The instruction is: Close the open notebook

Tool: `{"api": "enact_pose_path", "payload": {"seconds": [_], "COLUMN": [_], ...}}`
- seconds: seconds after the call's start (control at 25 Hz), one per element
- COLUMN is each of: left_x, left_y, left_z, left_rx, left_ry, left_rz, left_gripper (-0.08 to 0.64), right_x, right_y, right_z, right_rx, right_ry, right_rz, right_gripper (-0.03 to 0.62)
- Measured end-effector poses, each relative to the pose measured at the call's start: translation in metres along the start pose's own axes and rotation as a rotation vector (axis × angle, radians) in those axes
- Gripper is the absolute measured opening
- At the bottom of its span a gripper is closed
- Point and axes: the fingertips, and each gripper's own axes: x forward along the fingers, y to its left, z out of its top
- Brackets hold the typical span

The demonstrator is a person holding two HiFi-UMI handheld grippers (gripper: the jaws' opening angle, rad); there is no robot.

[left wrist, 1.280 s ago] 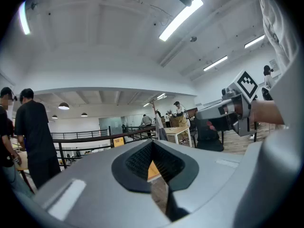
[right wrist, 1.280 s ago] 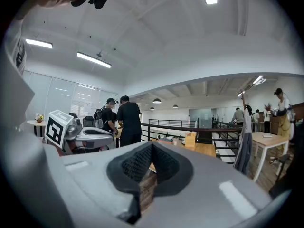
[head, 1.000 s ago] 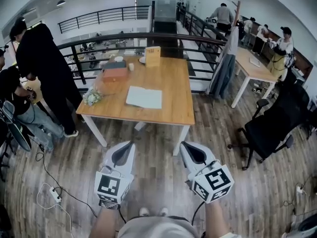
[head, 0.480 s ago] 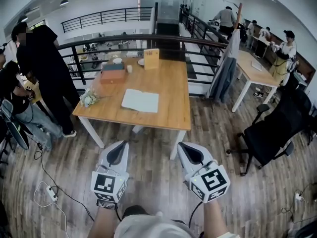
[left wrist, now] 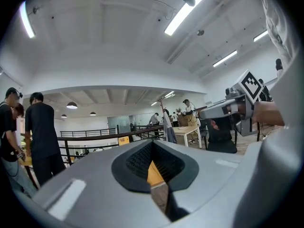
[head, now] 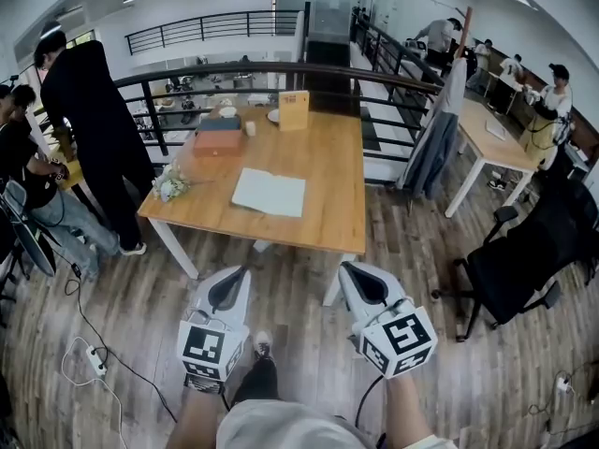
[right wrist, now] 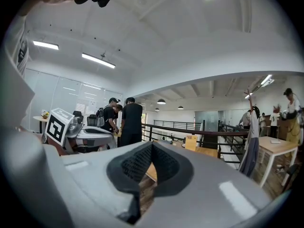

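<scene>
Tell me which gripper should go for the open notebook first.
Left, probably: the left gripper lines up closer with the notebook; the right gripper sits further aside. Both are shut and short of the table.

No readable text showing anywhere. Yellow card (head: 293, 109) standing on surface (head: 337, 185): print appearing too small, too blurred for reading.

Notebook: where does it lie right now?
In the head view, the notebook lies open on the wooden table, just right of the flower bunch.
</scene>
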Motion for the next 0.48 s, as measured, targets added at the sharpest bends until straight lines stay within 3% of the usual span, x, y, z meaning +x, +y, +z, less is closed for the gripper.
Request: {"api": "enact_pose_path", "payload": {"seconds": [0.48], "left_x": [0.072], "left_y": [0.046], "left_z": [-0.01], "left_rx": [0.037], "left_ry": [0.004], "left_rz": [-0.018], "left_gripper": [0.003], "right_x": [0.072], "right_y": [-0.036], "right_z": [0.004], "right_rx": [-0.012], "right_ry": [-0.02], "right_rz": [-0.01], "right_gripper": [-0.002]}}
